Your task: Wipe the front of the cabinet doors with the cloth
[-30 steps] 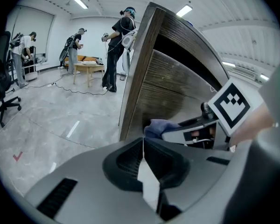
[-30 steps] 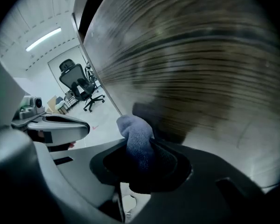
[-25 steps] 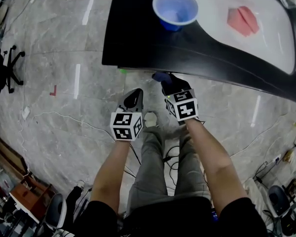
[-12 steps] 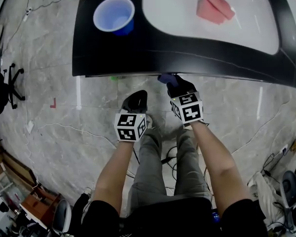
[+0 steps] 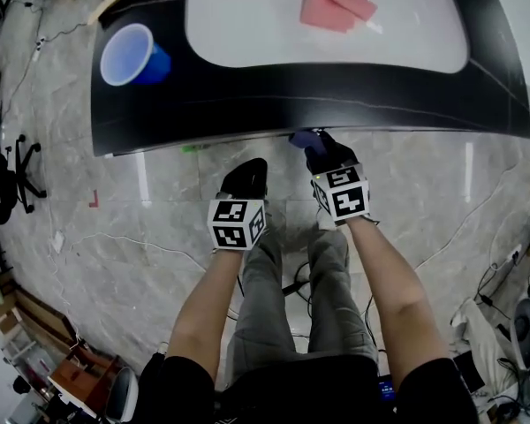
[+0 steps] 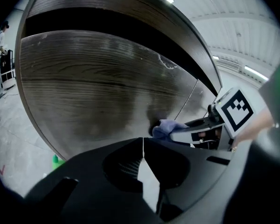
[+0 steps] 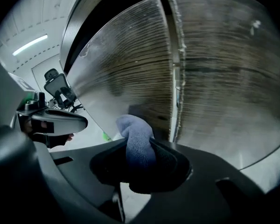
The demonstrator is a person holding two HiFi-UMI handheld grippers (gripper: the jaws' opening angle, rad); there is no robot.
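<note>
- Head view: the right gripper (image 5: 318,148) sat at centre frame, just under the front edge of the glossy black countertop (image 5: 247,95). A tuft of soft blue-grey terry cloth (image 5: 301,138) showed at its tip.
- The left gripper (image 5: 246,177) hung just beside it, lower and to the left, over the grey marble floor (image 5: 115,228).
- A blue plastic cup (image 5: 131,55) stood at the upper left of the top. A pink folded cloth (image 5: 336,7) lay at upper centre. The door fronts were hidden beneath the overhang.
- Left gripper view: its jaws met in a thin seam at lower centre, with nothing between them.
- Beyond them the dark wood-grain cabinet door (image 6: 93,87) filled most of the frame. At centre right the cloth looked pressed against it, though contact could not be confirmed.
- Right gripper view: the jaws were clamped on the bunched lower part of the cloth at lower centre. Its rounded free end stood up toward the left-hand door, just beside the pale vertical gap (image 7: 175,78) between the two doors.
- Handling, as a judgement: the cloth looked light, limp and slightly grippy, so it would likely fold over or drag when pushed along the wood.
- A hold on a thick bunch, with only a short end left free as here, seemed the surest way to keep it from slipping out.
</note>
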